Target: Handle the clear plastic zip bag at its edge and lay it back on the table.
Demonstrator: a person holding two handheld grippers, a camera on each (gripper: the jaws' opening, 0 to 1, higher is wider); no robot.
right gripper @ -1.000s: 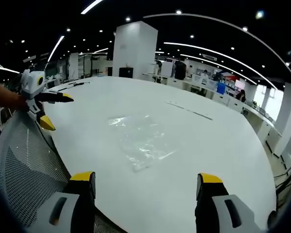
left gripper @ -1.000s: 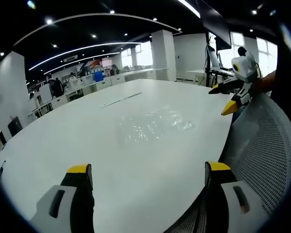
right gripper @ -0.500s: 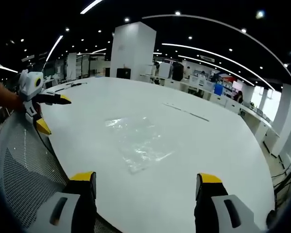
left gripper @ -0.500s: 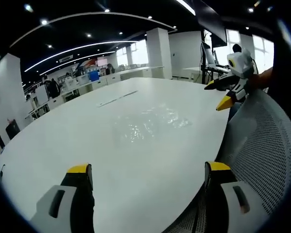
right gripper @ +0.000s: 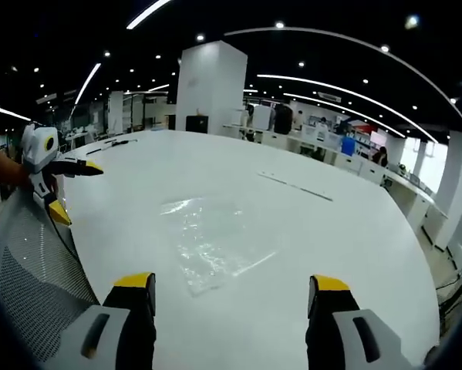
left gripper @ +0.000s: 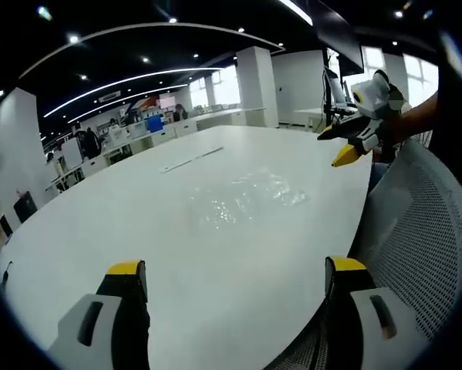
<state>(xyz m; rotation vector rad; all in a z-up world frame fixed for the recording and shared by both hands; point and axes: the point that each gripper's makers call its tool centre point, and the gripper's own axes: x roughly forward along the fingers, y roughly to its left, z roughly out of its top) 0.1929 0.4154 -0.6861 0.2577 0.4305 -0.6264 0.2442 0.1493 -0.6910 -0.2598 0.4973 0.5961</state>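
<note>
In the left gripper view, the left gripper [left gripper: 231,281] hangs low over the near part of the white table [left gripper: 99,231], its two yellow-tipped jaws standing wide apart with nothing between them. Beyond them, toward the middle of the table, the clear plastic zip bag [left gripper: 242,196] lies flat on the surface, visible mostly as a crinkled shine, well apart from both jaws. Farther right, the right gripper [left gripper: 340,146] is held above the table's edge, its jaws spread and empty, and below it curves the grey mesh chair back [left gripper: 419,231]. In the right gripper view, that same chair back [right gripper: 26,254] fills the lower left, with the left gripper [right gripper: 72,189] just above it at the table's rim, its jaws parted. To the right of it the zip bag [right gripper: 211,243] rests flat on the table [right gripper: 354,231], its near corner lying just ahead of the right gripper [right gripper: 227,289], whose own jaws rise wide open, clear of the plastic.
</note>
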